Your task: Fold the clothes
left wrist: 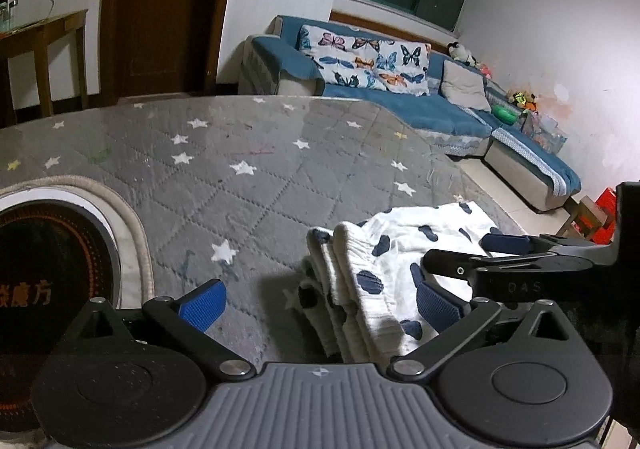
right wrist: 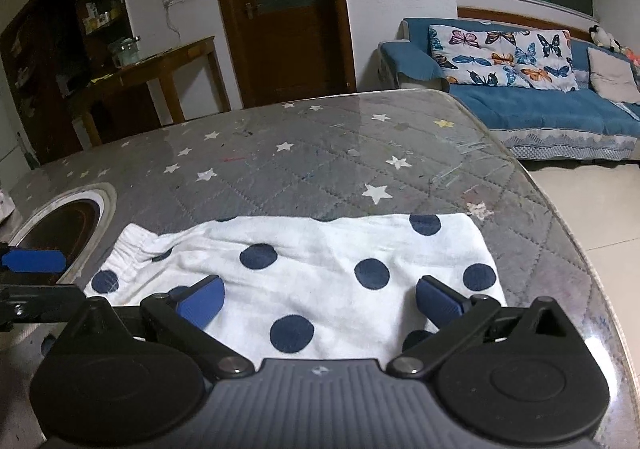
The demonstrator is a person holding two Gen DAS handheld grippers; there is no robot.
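my left gripper [left wrist: 320, 307] has its blue pads spread wide with nothing pinched between them, and my right gripper [right wrist: 320, 299] stands just as wide, its pads hovering over cloth without pressing on it. the white garment with navy dots [right wrist: 296, 269] lies on the grey star-quilted table [right wrist: 320, 157], near the edge closest to me and toward the table's right side. from the left wrist view i see it stacked in several layers, with a ribbed elastic waistband [left wrist: 348, 289] running along the side facing me, so i judge that a fold has been laid and let go, and the piece now rests as a compact rectangle. its top layer looks fairly flat, though the waistband end toward the round black burner [right wrist: 60, 225] set into the table bunches a little. if another fold is wanted, i would need to bring both sets of pads down onto one short edge, pinch all layers together, lift and carry it across to the opposite edge. otherwise a light pat to smooth the bunched corner would do.
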